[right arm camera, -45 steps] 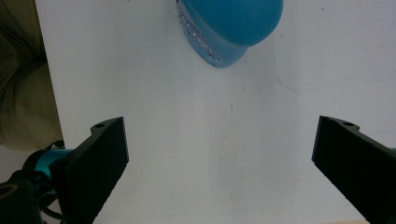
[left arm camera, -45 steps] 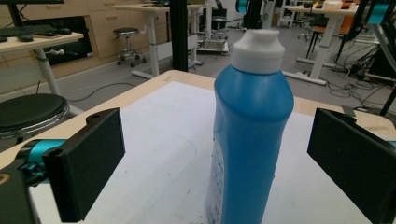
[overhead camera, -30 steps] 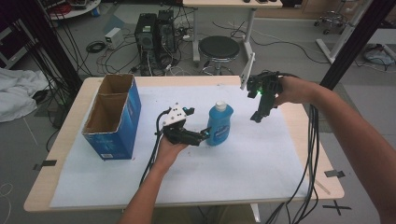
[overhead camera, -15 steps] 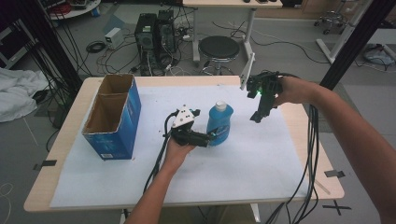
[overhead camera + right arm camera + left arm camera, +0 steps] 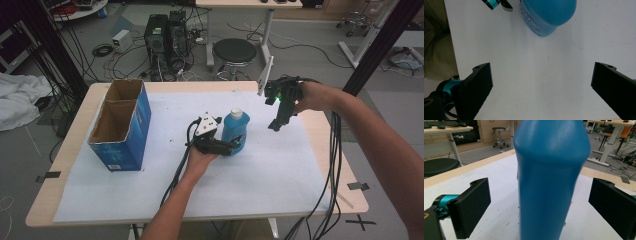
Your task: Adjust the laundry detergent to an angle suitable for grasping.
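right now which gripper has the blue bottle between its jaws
The left gripper: its open jaws flank the blue bottle. The right gripper hangs apart, over bare paper.

The left gripper [image 5: 235, 145] is at the blue bottle [image 5: 235, 131]; the right gripper [image 5: 276, 125] hangs right of the bottle.

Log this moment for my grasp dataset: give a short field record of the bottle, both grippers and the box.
bottle: blue bottle, white cap, upright on the white sheet
left gripper: left gripper open, jaws either side of the bottle, not touching
right gripper: right gripper open, held above the sheet, apart from the bottle
box: blue cardboard box, open top, at table's left
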{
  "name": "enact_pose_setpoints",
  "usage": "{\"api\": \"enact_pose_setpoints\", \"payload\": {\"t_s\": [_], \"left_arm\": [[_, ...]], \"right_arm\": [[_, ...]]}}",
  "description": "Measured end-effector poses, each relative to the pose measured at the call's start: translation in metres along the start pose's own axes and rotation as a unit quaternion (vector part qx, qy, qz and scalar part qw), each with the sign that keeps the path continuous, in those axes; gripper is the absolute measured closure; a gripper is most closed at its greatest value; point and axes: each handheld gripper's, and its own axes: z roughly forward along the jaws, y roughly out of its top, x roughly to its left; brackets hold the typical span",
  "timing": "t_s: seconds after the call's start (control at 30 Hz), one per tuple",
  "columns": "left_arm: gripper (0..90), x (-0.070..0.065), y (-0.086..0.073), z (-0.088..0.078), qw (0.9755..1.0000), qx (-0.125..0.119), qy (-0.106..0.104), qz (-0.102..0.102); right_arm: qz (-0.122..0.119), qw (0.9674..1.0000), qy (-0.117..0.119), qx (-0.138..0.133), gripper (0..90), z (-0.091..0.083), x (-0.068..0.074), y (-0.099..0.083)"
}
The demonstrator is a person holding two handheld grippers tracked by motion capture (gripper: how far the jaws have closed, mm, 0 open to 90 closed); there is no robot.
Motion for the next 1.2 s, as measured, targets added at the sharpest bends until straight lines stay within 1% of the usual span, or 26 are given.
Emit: {"api": "enact_pose_setpoints", "payload": {"t_s": [0.1, 0.13, 0.2, 0.37, 0.53, 0.57, 0.6, 0.63, 0.7, 0.83, 0.97, 1.1, 1.13, 1.2], "left_arm": [[4.0, 0.001, -0.002, 0.006, 1.0000, -0.001, -0.003, -0.008], [4.0, 0.002, -0.004, 0.007, 0.9999, -0.001, -0.007, -0.011], [4.0, 0.002, -0.005, 0.010, 0.9999, -0.002, -0.007, -0.016], [3.9, 0.003, -0.006, 0.013, 0.9999, 0.002, -0.003, -0.012], [4.1, 0.004, -0.006, 0.014, 0.9999, 0.001, 0.001, -0.013], [5.6, 0.004, -0.006, 0.014, 0.9999, 0.001, -0.003, -0.013], [9.7, 0.005, -0.006, 0.014, 0.9999, -0.003, -0.007, -0.014], [12.1, 0.004, -0.006, 0.014, 0.9998, -0.006, -0.006, -0.017], [12.5, 0.005, -0.006, 0.014, 0.9998, -0.008, -0.007, -0.018], [13.6, 0.004, -0.006, 0.014, 0.9999, -0.002, -0.006, -0.013], [18.1, 0.003, -0.005, 0.015, 0.9999, -0.009, -0.003, -0.009], [20.0, 0.002, -0.006, 0.016, 0.9999, -0.007, -0.005, -0.011], [21.3, 0.002, -0.006, 0.016, 0.9999, -0.005, -0.005, -0.008], [23.8, 0.001, -0.006, 0.016, 0.9999, -0.009, -0.005, -0.008]], "right_arm": [[0.001, 1.0000, 0.000, 0.000, 2.7, 0.000, 0.000, 0.000], [0.001, 1.0000, 0.001, 0.000, 2.7, 0.000, 0.000, 0.000], [0.001, 1.0000, 0.000, -0.001, 2.7, 0.000, 0.000, 0.000], [0.005, 1.0000, 0.000, -0.002, 2.7, 0.000, -0.001, 0.000], [0.004, 1.0000, 0.001, -0.003, 2.7, 0.001, -0.002, 0.000], [0.004, 1.0000, 0.001, -0.003, 2.7, 0.001, -0.002, 0.001], [0.004, 1.0000, 0.001, -0.002, 2.7, 0.001, -0.002, 0.001], [0.002, 1.0000, 0.000, -0.002, 2.7, 0.001, -0.002, 0.001], [0.001, 1.0000, 0.001, -0.002, 2.7, 0.001, -0.003, 0.001], [0.003, 1.0000, -0.001, -0.002, 2.7, 0.001, -0.002, 0.001], [0.003, 1.0000, -0.001, -0.003, 2.7, 0.001, -0.003, 0.001], [0.005, 1.0000, -0.002, -0.005, 2.7, 0.001, -0.002, 0.001], [0.004, 1.0000, -0.002, -0.005, 2.7, 0.001, -0.003, 0.001], [0.005, 1.0000, -0.003, -0.006, 2.7, 0.001, -0.003, 0.001]]}}
